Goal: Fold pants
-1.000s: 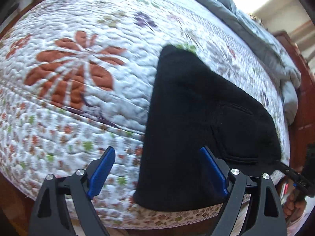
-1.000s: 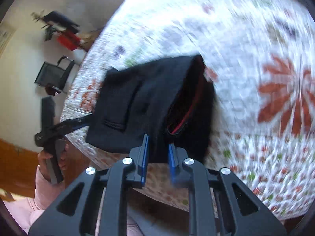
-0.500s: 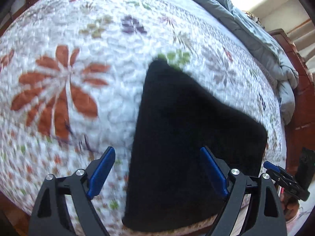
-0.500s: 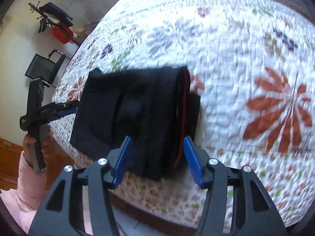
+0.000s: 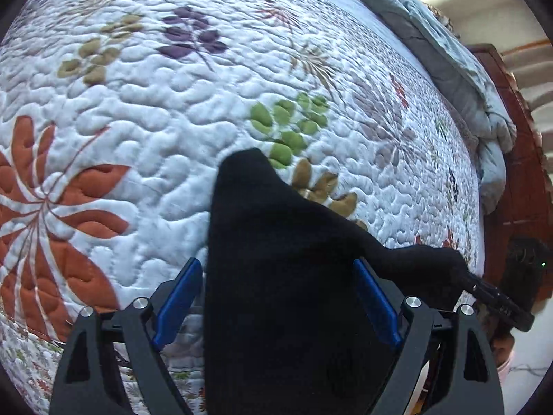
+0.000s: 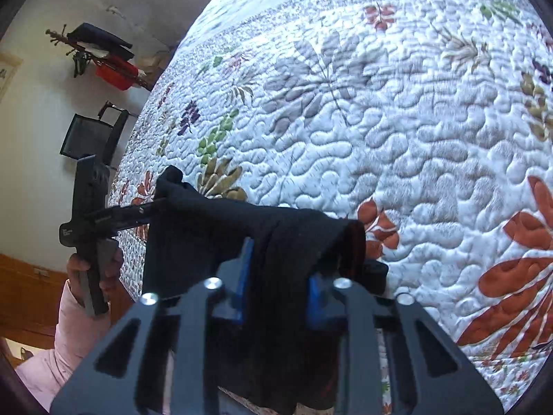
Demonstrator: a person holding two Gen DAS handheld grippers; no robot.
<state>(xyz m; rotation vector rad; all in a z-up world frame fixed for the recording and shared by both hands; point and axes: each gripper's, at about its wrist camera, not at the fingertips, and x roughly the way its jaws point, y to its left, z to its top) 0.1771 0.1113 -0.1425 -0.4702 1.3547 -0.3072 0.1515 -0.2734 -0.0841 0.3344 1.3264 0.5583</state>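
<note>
The folded black pants (image 5: pixel 276 276) hang between the two grippers above the floral quilt (image 5: pixel 155 110). In the left wrist view my left gripper (image 5: pixel 276 297) has its blue pads wide apart with the cloth draped between them. In the right wrist view the left gripper (image 6: pixel 152 207) seems to pinch the pants' far corner. My right gripper (image 6: pixel 276 283) has its blue pads on either side of a thick bunch of the pants (image 6: pixel 221 242), partly closed on it. A red lining (image 6: pixel 356 242) shows at the fold.
A grey-blue blanket (image 5: pixel 466 79) lies bunched along the bed's far edge by a wooden headboard (image 5: pixel 525 173). A black chair (image 6: pixel 90 135) and a coat rack with red and dark items (image 6: pixel 103 58) stand by the wall.
The pants lay flat on the quilt; now both grippers have moved in over them and the cloth is lifted off the bed. The right gripper opened, then narrowed around the bunch.
</note>
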